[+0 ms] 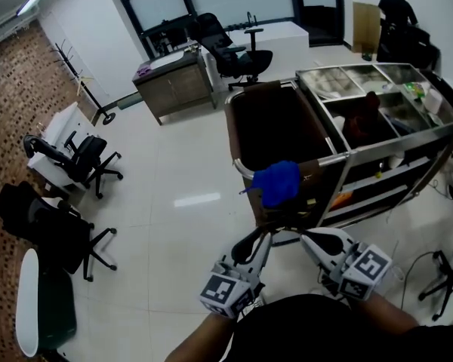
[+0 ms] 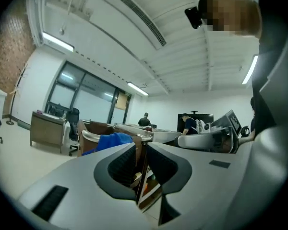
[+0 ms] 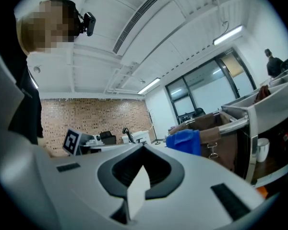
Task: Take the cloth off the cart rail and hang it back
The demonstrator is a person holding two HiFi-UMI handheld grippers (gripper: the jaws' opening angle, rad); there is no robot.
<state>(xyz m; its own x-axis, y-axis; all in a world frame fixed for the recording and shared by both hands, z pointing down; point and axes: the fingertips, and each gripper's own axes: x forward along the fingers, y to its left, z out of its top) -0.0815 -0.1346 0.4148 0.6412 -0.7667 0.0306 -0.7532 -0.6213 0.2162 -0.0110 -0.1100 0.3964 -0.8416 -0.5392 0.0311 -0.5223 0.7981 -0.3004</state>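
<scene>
A blue cloth point(image 1: 278, 182) hangs bunched over the chrome rail point(image 1: 332, 159) of a cart with a brown bag point(image 1: 272, 127). Both grippers are held low in front of the cart, short of the cloth and not touching it. My left gripper point(image 1: 264, 237) points up at the cloth point(image 2: 110, 141); its jaws stand a narrow slit apart with nothing between them point(image 2: 140, 147). To its right, my right gripper point(image 1: 305, 237) has its tips together and holds nothing point(image 3: 144, 150). In the right gripper view the cloth point(image 3: 185, 141) drapes over the rail point(image 3: 233, 123).
The cart's steel shelves point(image 1: 408, 138) and top trays point(image 1: 362, 81) lie right of the bag. Office chairs point(image 1: 75, 161) stand at the left, and a wooden desk point(image 1: 174, 85) with another chair point(image 1: 238, 51) behind. A person point(image 1: 399, 10) stands far back.
</scene>
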